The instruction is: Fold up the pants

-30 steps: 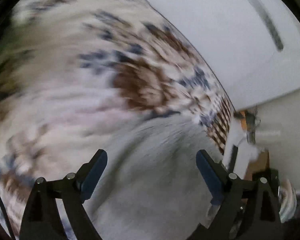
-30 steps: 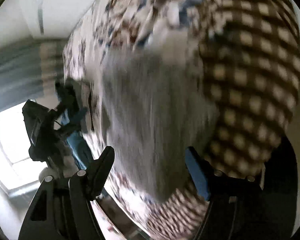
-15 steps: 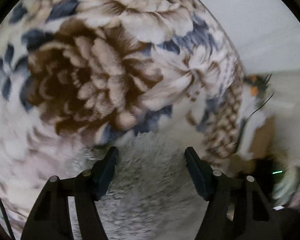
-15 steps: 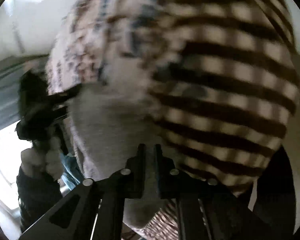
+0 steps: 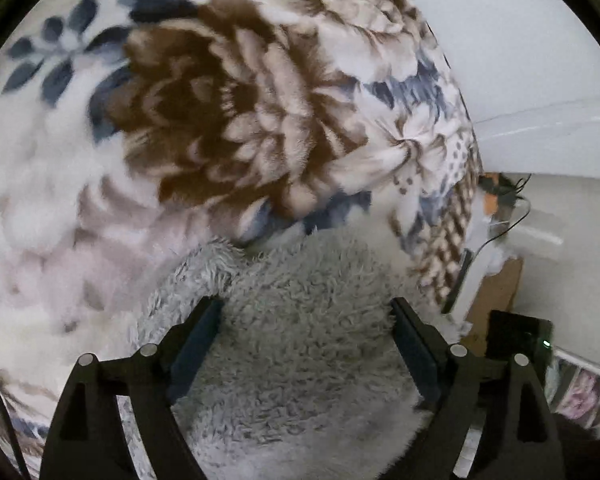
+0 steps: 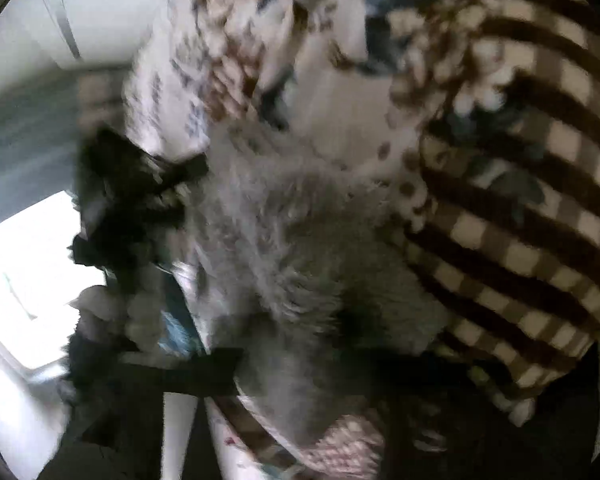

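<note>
The pants are grey and fluffy (image 5: 312, 344) and lie on a floral blanket (image 5: 220, 120). In the left wrist view my left gripper (image 5: 306, 312) is open, its fingers straddling the grey fabric near a rounded end. In the right wrist view the pants (image 6: 284, 248) run away from the camera over the blanket, and the left gripper (image 6: 140, 200) shows as a dark blurred shape at their far left side. My right gripper (image 6: 296, 364) is badly blurred; its dark fingers lie against the near end of the pants, and its state is unclear.
The blanket has a brown checked border (image 6: 520, 240) at the right. A white wall (image 5: 520, 60) stands behind the bed. A cardboard box (image 5: 496, 292) and cables sit at the bedside. A bright window (image 6: 32, 280) is at the left.
The left gripper first narrowed, then opened wide again over the grey fabric. The right gripper shut on the near end of the pants half a second ago; now it is blurred with motion.
</note>
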The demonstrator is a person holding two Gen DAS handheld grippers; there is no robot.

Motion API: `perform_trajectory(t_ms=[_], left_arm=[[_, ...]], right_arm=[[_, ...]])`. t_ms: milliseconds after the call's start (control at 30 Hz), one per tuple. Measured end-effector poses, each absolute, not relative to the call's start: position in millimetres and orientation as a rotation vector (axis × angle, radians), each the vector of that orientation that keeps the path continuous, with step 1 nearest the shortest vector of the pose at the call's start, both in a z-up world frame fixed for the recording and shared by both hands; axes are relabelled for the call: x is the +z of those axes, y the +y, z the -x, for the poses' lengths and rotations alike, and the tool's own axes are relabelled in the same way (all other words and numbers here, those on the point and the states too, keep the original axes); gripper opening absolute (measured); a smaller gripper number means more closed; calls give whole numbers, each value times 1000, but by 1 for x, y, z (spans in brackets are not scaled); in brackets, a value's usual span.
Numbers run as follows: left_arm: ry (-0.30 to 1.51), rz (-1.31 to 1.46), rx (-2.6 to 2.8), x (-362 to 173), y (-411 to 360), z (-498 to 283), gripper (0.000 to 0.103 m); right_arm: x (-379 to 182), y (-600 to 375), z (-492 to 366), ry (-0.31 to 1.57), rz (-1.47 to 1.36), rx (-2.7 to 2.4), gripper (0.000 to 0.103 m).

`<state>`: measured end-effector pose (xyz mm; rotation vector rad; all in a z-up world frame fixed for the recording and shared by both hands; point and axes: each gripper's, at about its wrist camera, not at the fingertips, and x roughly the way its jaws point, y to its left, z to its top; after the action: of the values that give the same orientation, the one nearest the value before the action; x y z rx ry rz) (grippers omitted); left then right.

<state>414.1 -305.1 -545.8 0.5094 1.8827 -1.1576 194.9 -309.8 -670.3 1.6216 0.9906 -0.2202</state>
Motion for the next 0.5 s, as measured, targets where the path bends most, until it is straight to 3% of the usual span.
perform_trajectory(t_ms=[33,67,133,233,300,367,500], left_arm=[[1840,-555,-1170,-542,-307,-411,75],[1769,-645,-1135,-538,-308,-411,73],[1675,-723,-1077,-528,-307,-420,76],[1721,-527,-1105,-498,-284,-446,78],[1679,-494,-1114,-473,-259,-452,83],[1650,-475,-1096,-453,-220,-456,84],[1697,-428,-999,-464,-153,-465,87]], right_arm=[[-664,-309,-192,1012,-1571,-264,12],[-659,-309,-189,1038,-1520,-313,12],[-663,-311,-174,1075,-1521,-355,12],[-659,-312,-167,1029,-1620,-266,14],[-644,-311,-173,1020,-1604,-225,26],[-622,-305,-176,1031,-1574,-215,74],[-612,-276,-186,1073,-1617,-192,77]])
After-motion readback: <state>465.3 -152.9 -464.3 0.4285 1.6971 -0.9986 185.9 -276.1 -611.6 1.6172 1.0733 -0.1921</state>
